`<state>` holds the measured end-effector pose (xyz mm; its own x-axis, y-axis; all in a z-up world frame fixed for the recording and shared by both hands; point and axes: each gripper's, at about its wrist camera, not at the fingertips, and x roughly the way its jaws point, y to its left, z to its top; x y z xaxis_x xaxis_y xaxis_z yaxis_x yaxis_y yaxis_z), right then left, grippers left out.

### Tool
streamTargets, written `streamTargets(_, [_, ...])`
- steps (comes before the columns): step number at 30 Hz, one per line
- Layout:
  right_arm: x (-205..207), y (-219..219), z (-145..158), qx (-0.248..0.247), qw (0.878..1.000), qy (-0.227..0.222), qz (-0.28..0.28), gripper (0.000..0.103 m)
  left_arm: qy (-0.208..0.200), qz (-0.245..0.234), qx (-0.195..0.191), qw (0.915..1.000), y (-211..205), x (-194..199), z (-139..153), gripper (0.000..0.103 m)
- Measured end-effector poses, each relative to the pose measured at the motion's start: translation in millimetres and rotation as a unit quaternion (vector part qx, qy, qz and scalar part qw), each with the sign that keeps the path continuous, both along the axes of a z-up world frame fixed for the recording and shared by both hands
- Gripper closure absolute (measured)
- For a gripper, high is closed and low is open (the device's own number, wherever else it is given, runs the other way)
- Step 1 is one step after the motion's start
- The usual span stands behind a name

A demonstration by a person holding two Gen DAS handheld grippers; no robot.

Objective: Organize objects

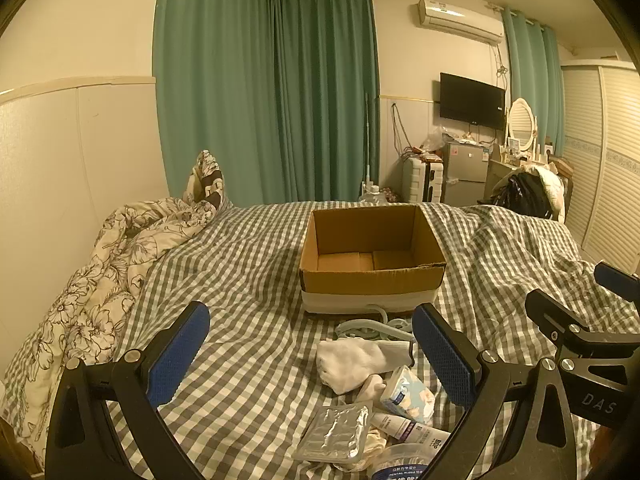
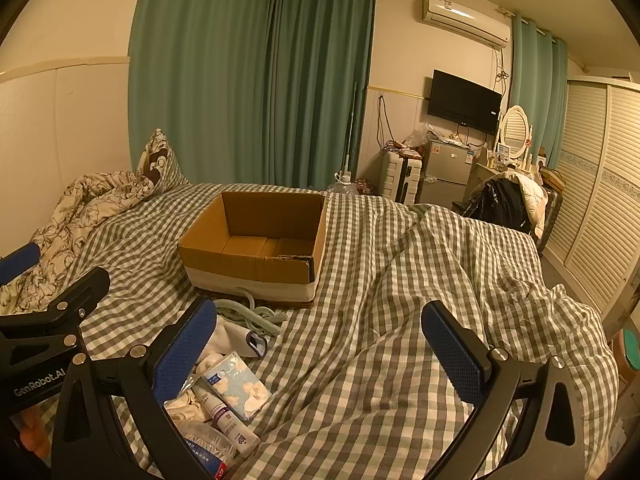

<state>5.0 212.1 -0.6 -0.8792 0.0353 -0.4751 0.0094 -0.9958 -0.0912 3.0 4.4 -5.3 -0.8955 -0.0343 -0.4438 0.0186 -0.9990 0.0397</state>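
Both the left tongs (image 1: 310,350) and right tongs (image 2: 320,346) gape, gripping nothing, above the bed (image 2: 380,320). Nearby lie a tube (image 2: 230,420), long axis toward the viewer, and tissue pack (image 1: 408,396); beyond, the open cardboard box (image 1: 372,260).

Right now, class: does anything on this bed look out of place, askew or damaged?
Yes. The cardboard box is empty, while small items lie jumbled in a loose pile in front of it: a white glove, tissue pack, foil packet and tube. The box's near rim looks ragged at its right end. Both grippers are open and hold nothing.
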Motion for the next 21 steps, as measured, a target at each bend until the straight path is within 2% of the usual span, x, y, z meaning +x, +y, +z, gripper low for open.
streamTargets(21, [9.5, -2.9, 6.2, 0.008, 1.000, 0.001, -0.005, 0.000, 0.003, -0.005, 0.006, 1.0000, -2.6, 5.5, 0.9, 0.000])
